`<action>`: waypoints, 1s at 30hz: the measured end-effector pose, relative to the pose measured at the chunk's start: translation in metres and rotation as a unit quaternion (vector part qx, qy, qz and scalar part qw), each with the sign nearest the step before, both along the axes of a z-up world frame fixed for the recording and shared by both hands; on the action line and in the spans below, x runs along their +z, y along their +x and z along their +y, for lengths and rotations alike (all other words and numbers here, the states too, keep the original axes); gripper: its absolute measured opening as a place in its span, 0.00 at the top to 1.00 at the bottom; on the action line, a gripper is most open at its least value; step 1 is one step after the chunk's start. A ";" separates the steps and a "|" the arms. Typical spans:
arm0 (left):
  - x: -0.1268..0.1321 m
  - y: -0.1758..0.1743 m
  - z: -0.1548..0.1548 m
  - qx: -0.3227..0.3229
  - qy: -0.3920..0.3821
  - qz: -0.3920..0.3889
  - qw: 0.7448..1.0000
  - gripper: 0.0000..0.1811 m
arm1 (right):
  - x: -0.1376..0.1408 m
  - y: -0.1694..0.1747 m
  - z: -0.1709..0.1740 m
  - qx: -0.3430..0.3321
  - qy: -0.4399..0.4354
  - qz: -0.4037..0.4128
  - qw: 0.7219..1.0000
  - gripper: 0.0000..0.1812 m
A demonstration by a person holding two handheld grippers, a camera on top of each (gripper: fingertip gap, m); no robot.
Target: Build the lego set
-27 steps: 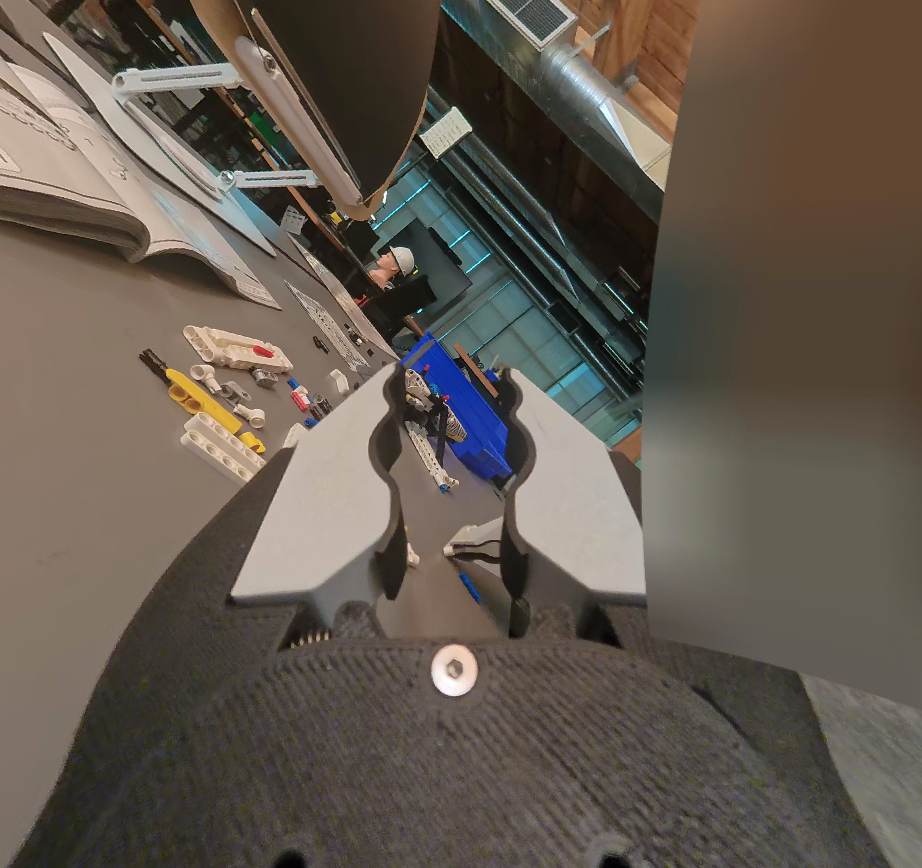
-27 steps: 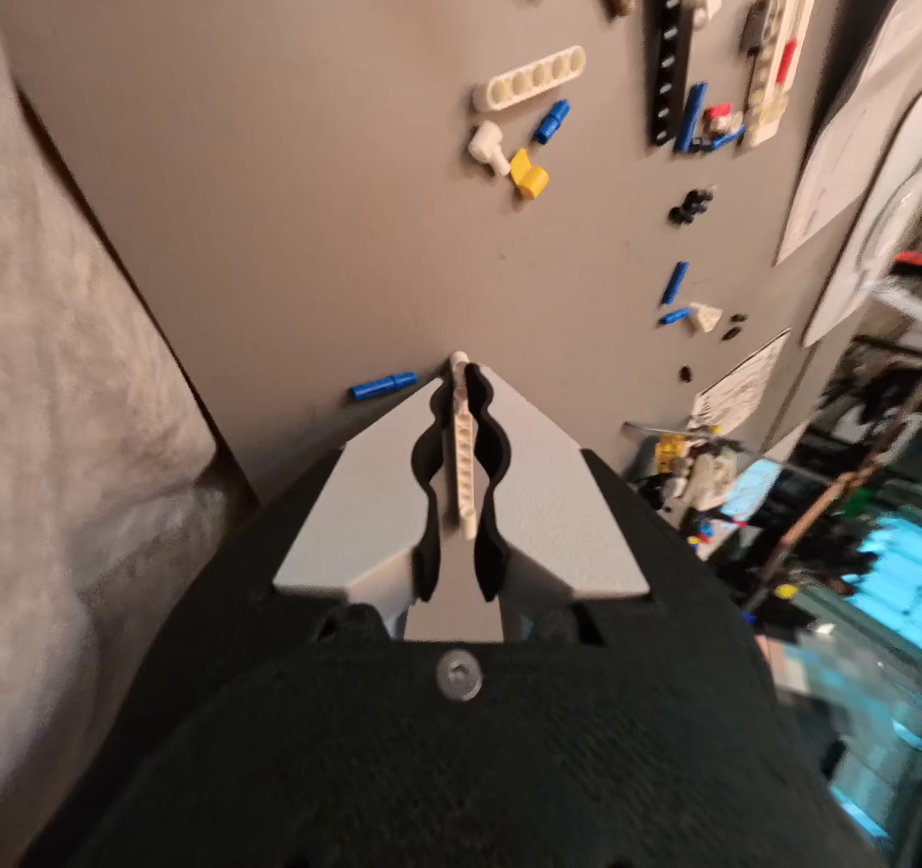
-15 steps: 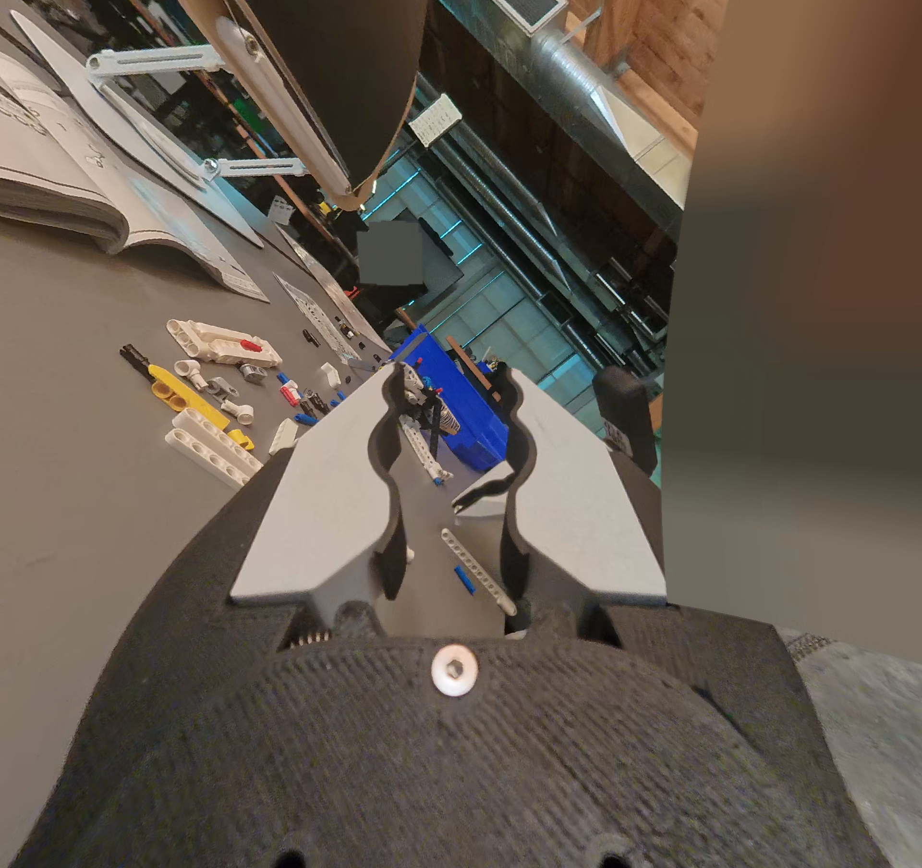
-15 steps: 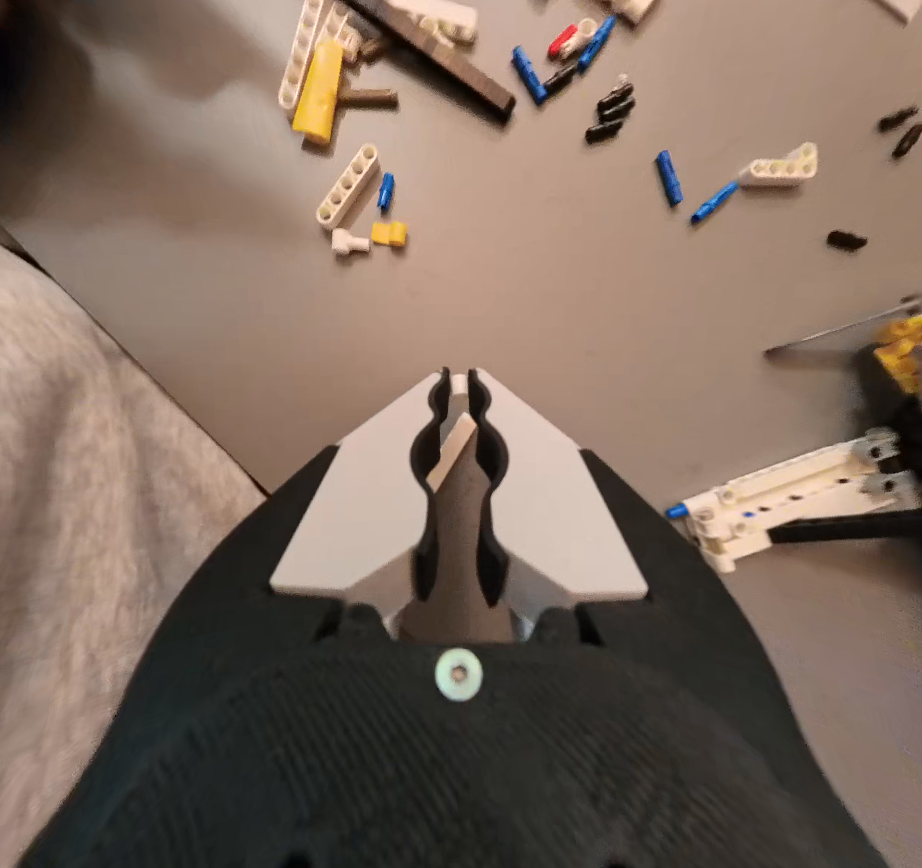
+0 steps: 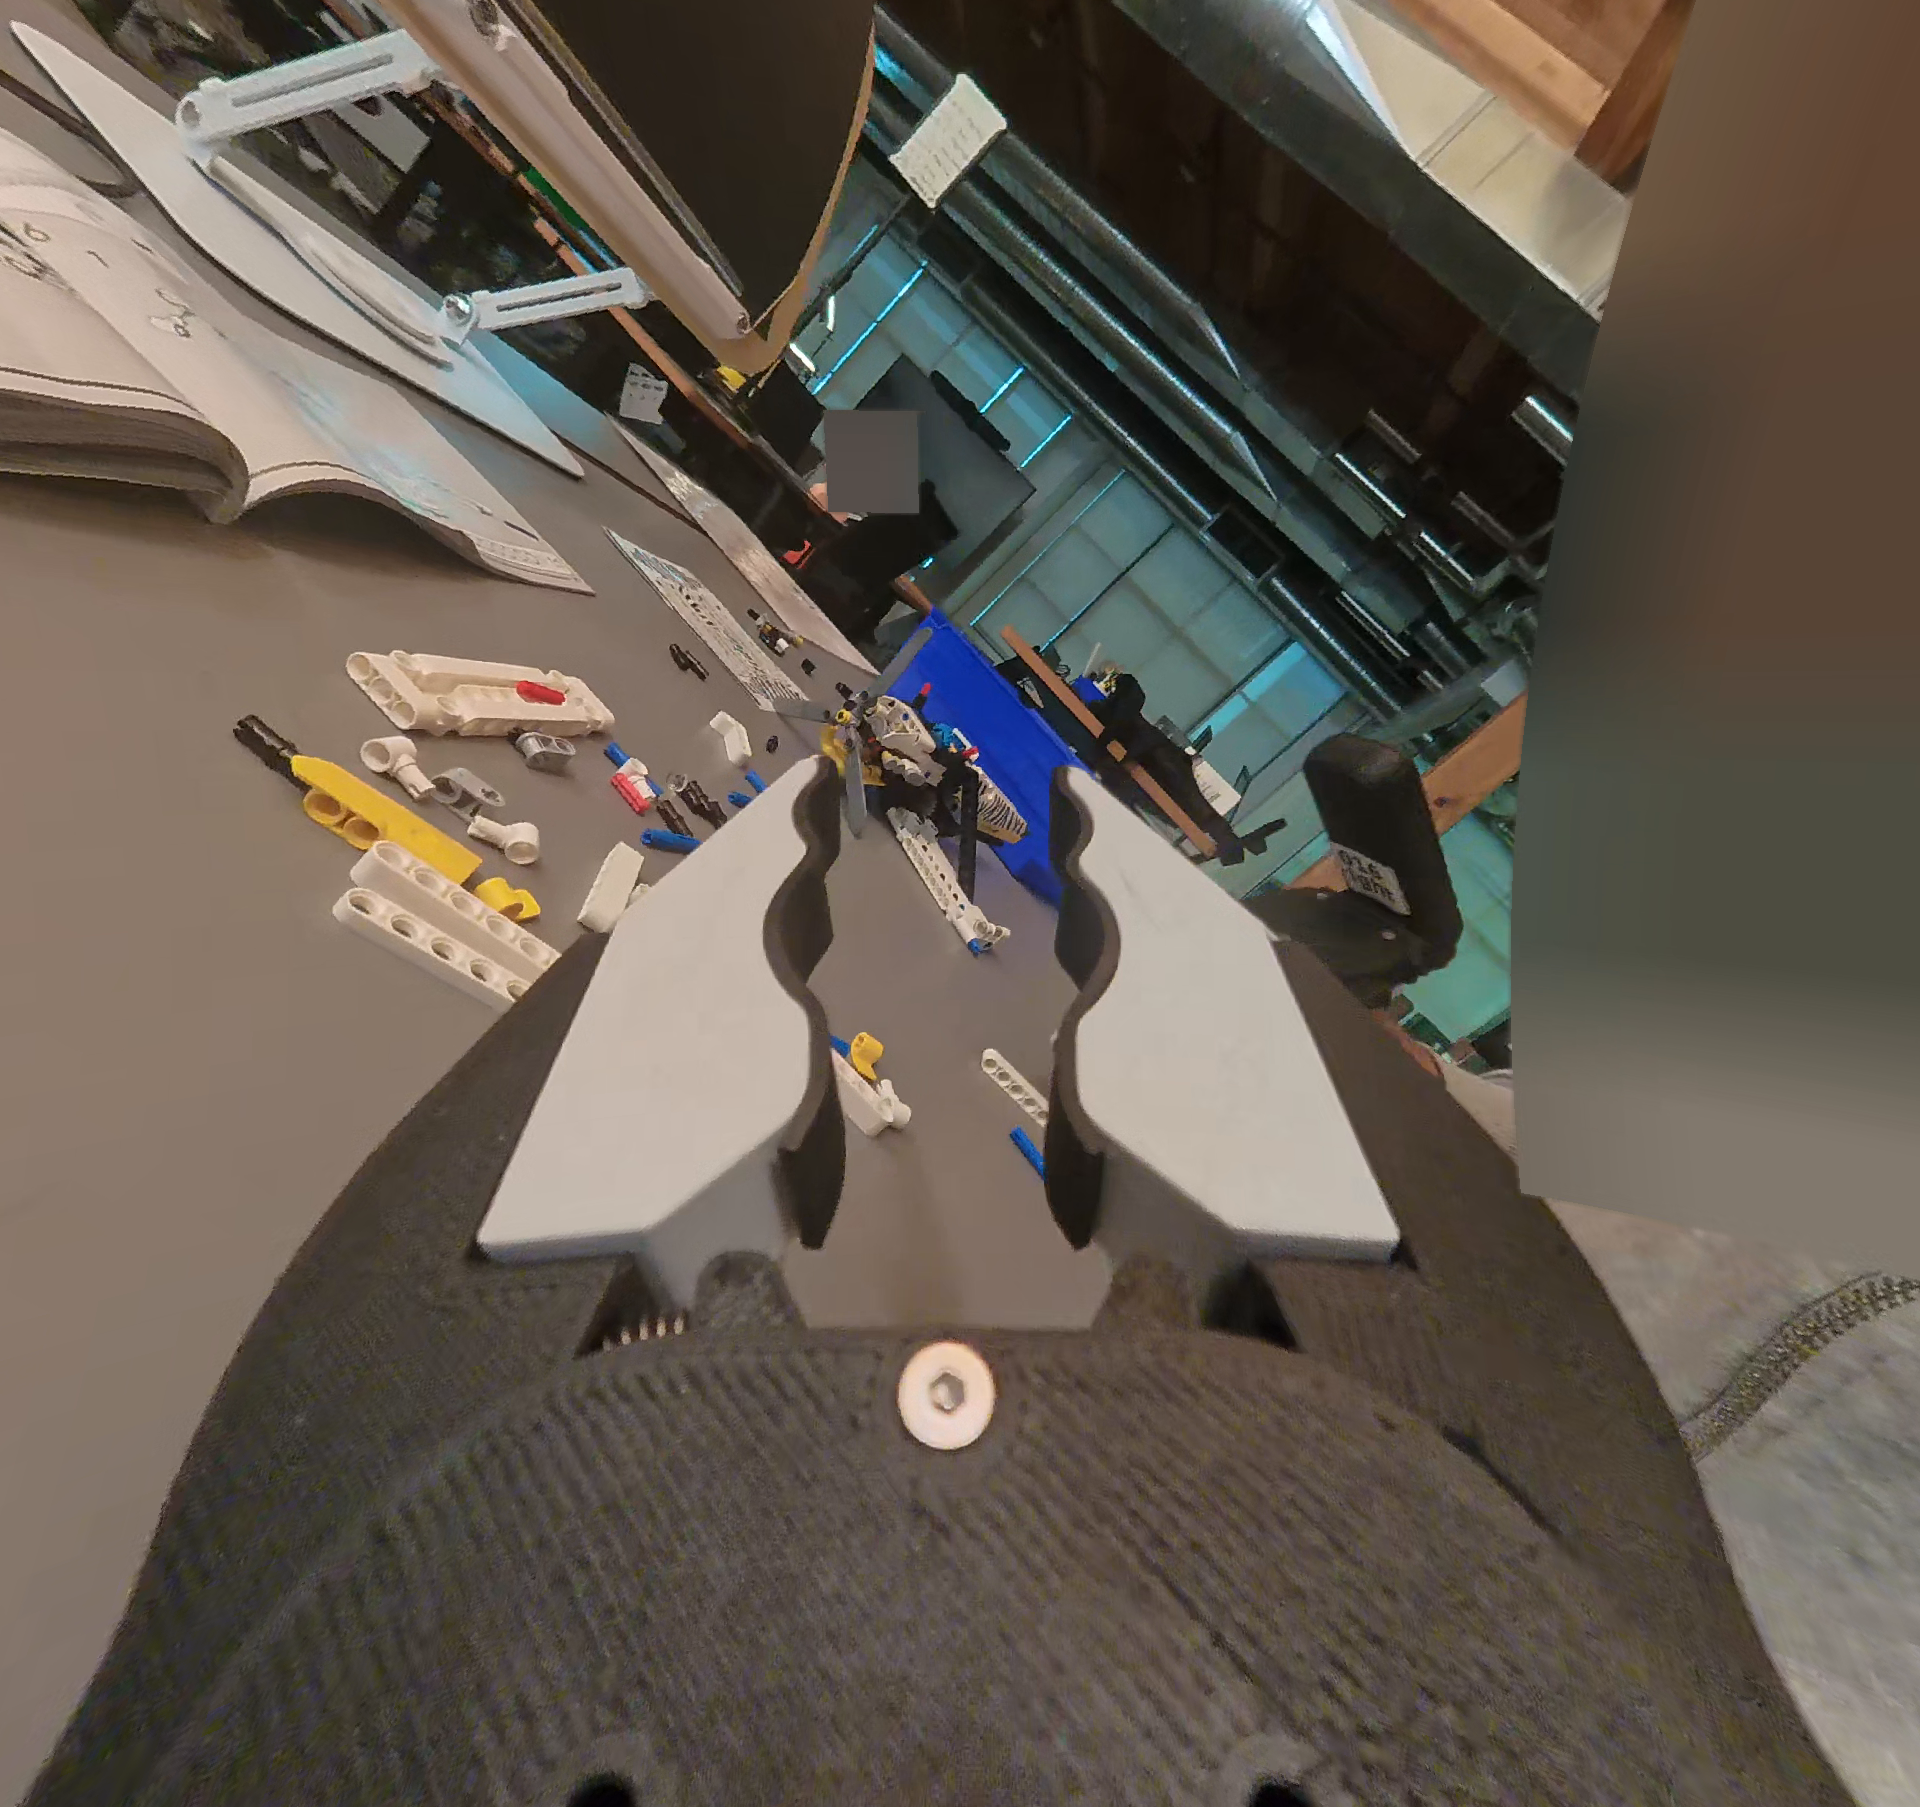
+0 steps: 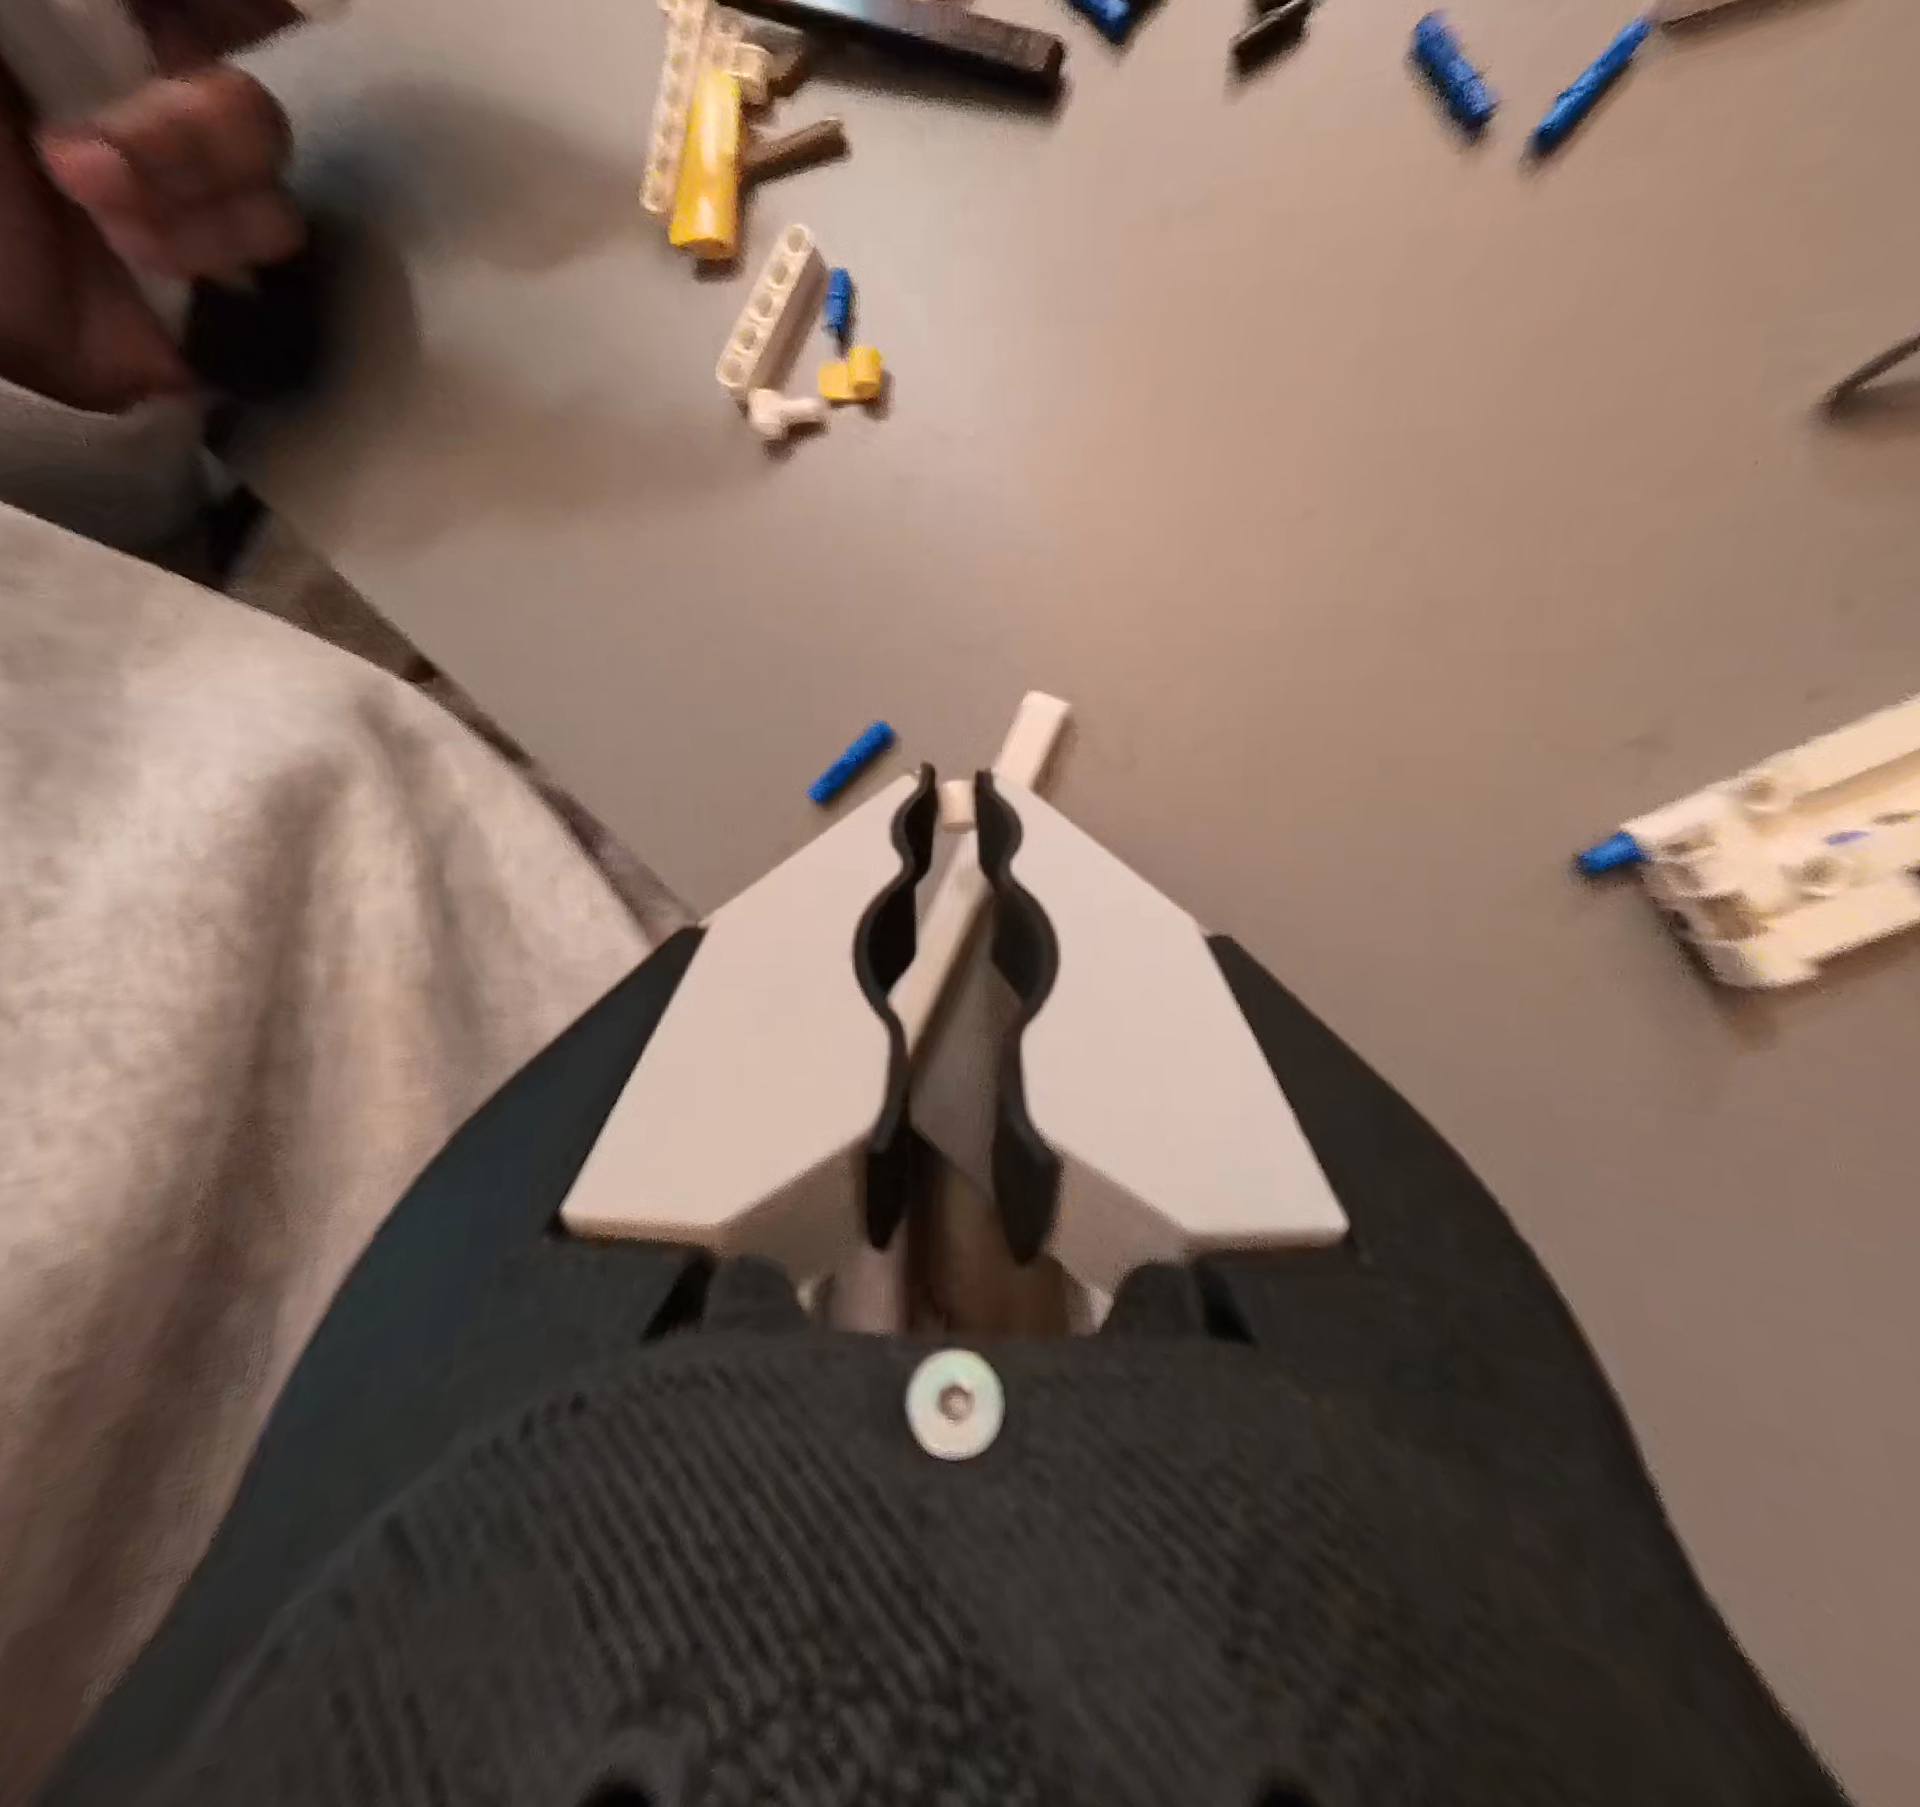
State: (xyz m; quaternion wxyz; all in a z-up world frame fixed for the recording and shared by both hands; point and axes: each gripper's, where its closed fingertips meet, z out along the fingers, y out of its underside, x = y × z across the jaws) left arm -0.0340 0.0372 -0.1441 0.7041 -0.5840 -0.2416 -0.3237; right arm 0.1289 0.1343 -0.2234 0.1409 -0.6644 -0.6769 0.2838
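My left gripper (image 5: pixel 940 791) is open and empty, held low over the grey table (image 5: pixel 156 1082). It points at the partly built white, black and yellow model (image 5: pixel 914 749). A white holed beam (image 5: pixel 1010 1080) lies on the table between its fingers, beside a blue pin (image 5: pixel 1023 1149). My right gripper (image 6: pixel 954 791) hovers over that same beam (image 6: pixel 1034 729), which lies slanted under its fingers, apart from the pads. Its jaws stand a narrow gap apart and hold nothing I can make out. Part of the model (image 6: pixel 1787 864) shows at the right edge.
Loose white beams (image 5: pixel 447 926), a yellow piece (image 5: pixel 374 817), a white panel (image 5: pixel 478 692) and several pins lie left of my left gripper. An open instruction booklet (image 5: pixel 156 407) lies farther left. A hand (image 6: pixel 135 199) and grey sleeve (image 6: pixel 208 874) fill the right wrist view's left side. Across from one pair of fingers to the other is roughly 20 cm. The yellow piece (image 5: pixel 374 817) is about 10 cm from my left fingertips and 25 cm from my right.
The white beam, gripped along the right gripper's jaws 0.9 s ago, now lies on the table. The right gripper swung out over the loose pieces. The left gripper stayed open.
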 end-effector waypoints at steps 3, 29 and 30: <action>-0.001 0.003 0.002 -0.004 -0.005 0.006 1.000 0.79 | -0.001 0.002 0.033 -0.017 0.063 0.006 0.998 0.97; 0.000 0.011 0.005 -0.019 -0.012 0.021 1.000 0.79 | -0.023 0.030 -0.014 0.039 0.076 -0.017 0.996 0.96; 0.001 0.012 0.004 -0.021 -0.010 0.023 0.999 0.79 | -0.022 0.031 -0.012 0.038 0.056 -0.020 0.998 0.96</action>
